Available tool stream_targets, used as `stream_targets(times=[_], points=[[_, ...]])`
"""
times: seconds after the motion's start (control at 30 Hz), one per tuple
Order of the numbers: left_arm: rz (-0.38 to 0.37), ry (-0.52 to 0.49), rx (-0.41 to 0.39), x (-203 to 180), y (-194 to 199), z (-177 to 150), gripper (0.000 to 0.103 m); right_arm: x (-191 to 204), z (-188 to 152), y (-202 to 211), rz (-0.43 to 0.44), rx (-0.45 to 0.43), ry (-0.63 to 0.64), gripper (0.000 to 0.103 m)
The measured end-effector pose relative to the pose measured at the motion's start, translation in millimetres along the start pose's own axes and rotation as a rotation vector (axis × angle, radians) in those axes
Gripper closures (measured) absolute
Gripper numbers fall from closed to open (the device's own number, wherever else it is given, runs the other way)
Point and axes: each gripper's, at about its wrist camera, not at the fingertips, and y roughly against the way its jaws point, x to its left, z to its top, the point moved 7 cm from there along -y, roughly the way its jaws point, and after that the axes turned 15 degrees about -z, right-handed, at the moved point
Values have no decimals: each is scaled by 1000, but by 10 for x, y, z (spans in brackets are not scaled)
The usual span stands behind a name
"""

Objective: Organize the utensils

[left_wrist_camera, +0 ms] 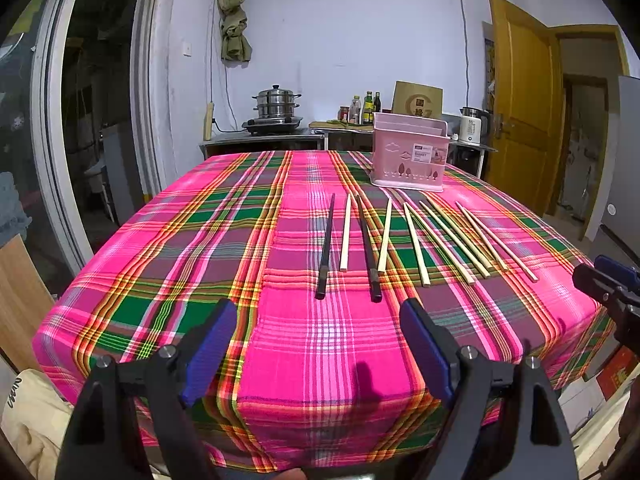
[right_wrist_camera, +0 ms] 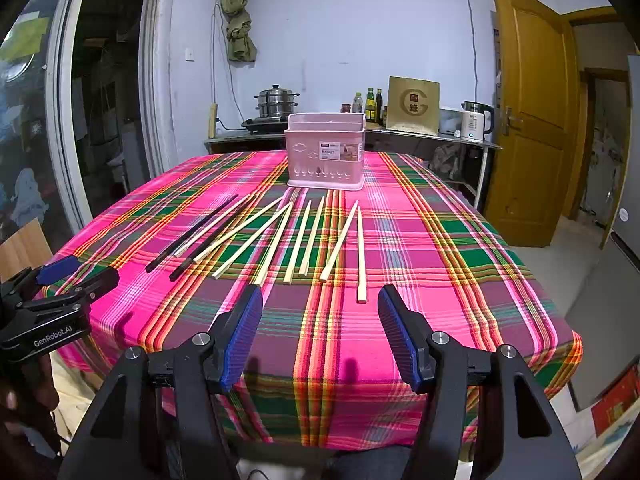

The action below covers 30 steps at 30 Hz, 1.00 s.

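Both tools, left tool and right tool, hover released above the bench near edge, empty. Beyond them lie two black chopsticks and pale wooden chopsticks, flat on the plaid cloth, long axes running toward the pink basket upright at the far side.

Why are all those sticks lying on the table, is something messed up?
Nothing is broken or spilled. The chopsticks just lie loose and fanned out on the tablecloth, with two black ones mixed in, not yet in the pink basket.
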Motion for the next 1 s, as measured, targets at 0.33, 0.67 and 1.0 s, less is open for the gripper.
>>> stream_targets(times=[0.33, 0.67, 1.0], points=[[-21, -7, 4, 9, -27, -4, 18, -3, 6, -12, 1, 1, 0, 42], [-36, -1, 12, 33, -98, 33, 18, -27, 31, -66, 0, 3, 0, 42], [-35, -9, 8, 20, -145, 45, 18, -4, 24, -152, -2, 13, -2, 42]])
